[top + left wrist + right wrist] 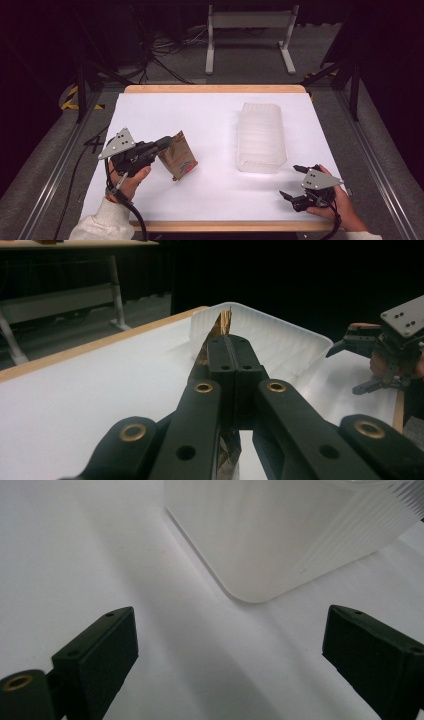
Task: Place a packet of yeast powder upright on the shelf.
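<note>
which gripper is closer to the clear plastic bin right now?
Right. The right gripper, jaws open, sits just off the clear plastic bin's near right corner, not touching it. The left gripper is farther off across the table, to the bin's left, shut on the brown paper bag.

Bright white table (210, 195) against dark surroundings; soft shadows, slightly blurry close-ups.

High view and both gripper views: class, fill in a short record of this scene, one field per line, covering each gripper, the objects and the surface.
Left gripper: shut on the brown paper pouch, holding it tilted
Right gripper: open, holding nothing, near the tub's corner
Tub: translucent plastic, looks empty, right of the pouch
Table: white top, wooden edge
</note>
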Available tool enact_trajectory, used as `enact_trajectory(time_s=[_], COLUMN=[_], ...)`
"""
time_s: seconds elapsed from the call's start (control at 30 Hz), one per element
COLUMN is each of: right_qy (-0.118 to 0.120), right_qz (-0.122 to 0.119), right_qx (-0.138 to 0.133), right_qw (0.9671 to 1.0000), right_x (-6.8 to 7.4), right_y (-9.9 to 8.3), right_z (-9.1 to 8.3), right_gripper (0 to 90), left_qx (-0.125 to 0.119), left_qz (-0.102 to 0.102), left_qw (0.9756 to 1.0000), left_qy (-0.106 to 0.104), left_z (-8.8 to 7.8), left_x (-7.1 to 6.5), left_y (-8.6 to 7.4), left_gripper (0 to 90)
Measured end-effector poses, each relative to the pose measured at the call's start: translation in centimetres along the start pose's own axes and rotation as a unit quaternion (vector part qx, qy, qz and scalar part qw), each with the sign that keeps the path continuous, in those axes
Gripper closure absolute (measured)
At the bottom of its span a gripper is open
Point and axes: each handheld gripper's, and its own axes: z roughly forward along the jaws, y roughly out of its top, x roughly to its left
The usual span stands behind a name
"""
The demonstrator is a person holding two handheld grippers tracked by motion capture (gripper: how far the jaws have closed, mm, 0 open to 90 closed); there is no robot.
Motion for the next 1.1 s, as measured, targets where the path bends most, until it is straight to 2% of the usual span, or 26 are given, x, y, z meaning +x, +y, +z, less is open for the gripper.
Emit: enact_trajectory(time_s=[0.27, 0.6, 0.73, 1.1], right_qy=[0.003, 0.002, 0.001, -0.003], right_qz=[0.003, 0.003, 0.003, 0.007], right_qx=[-0.010, -0.009, -0.008, -0.007], right_qw=[0.9999, 1.0000, 1.0000, 0.9999], right_x=[-0.1, -0.1, -0.1, -0.1], right_y=[0.1, 0.0, 0.0, -0.3], right_z=[-0.2, -0.2, -0.3, -0.6], right_gripper=[8.1, 8.2, 8.2, 8.1], left_qx=[0.002, -0.001, -0.001, 0.006], left_qz=[0.015, 0.032, 0.040, 0.057], left_qw=[0.9998, 0.9988, 0.9980, 0.9940], left_qy=[-0.016, -0.037, -0.050, -0.093], left_z=[1.1, 2.9, 3.8, 7.5], left_x=[0.3, 0.0, -0.1, -1.1], left_y=[0.9, 3.0, 3.8, 5.9], left_gripper=[90.0, 90.0, 89.9, 89.9])
